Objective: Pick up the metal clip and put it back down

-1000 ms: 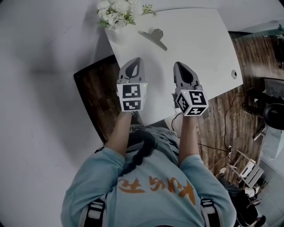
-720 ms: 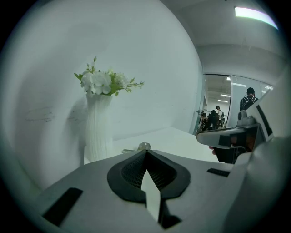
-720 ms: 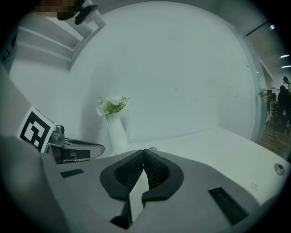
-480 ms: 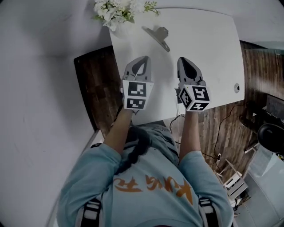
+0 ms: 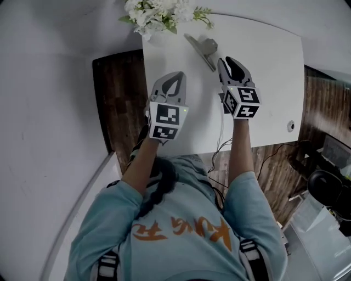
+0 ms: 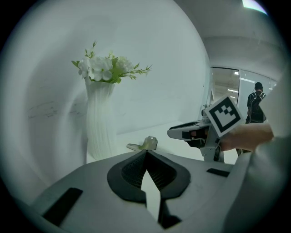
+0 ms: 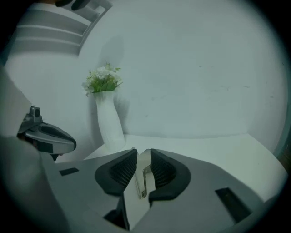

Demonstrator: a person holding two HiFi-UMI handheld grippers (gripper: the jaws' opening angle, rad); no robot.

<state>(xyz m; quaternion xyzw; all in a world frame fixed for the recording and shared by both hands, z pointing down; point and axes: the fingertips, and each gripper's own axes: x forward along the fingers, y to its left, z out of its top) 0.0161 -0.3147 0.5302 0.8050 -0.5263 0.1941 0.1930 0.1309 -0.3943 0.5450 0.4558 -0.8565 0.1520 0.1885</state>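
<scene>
Right gripper [image 5: 229, 61] has its jaws parting, with a narrow gap between the pads. In its own view [image 7: 140, 157] a strip of the clip [image 7: 142, 179] shows through that gap, but the pads do not press on it, so nothing is held. Left gripper [image 5: 171, 77] hangs over the near left part of the table [image 5: 269, 66] with its tips together and nothing between them [image 6: 146, 152].

The clip [image 5: 204, 48] lies flat on the table at the far side, just right of the vase [image 5: 159, 11]. Its long handle points back toward the right gripper, whose tip is close beside it; I cannot tell whether they touch. From the left gripper view the clip [image 6: 144, 144] sits ahead on the table, near the foot of the vase [image 6: 99, 123].

This looks like the reach before the pick-up, with the lift not yet made. The next move likely calls for easing the right gripper forward and a little left until the handle sits squarely between the pads, then closing. The metal is thin and lies flat, so a shallow approach may let it slide away.

As for writing, the cubes carry only black-and-white square markers. Orange lettering runs across the back of the person's shirt, but I cannot read it. No brand shows on the clip or the vase.
</scene>
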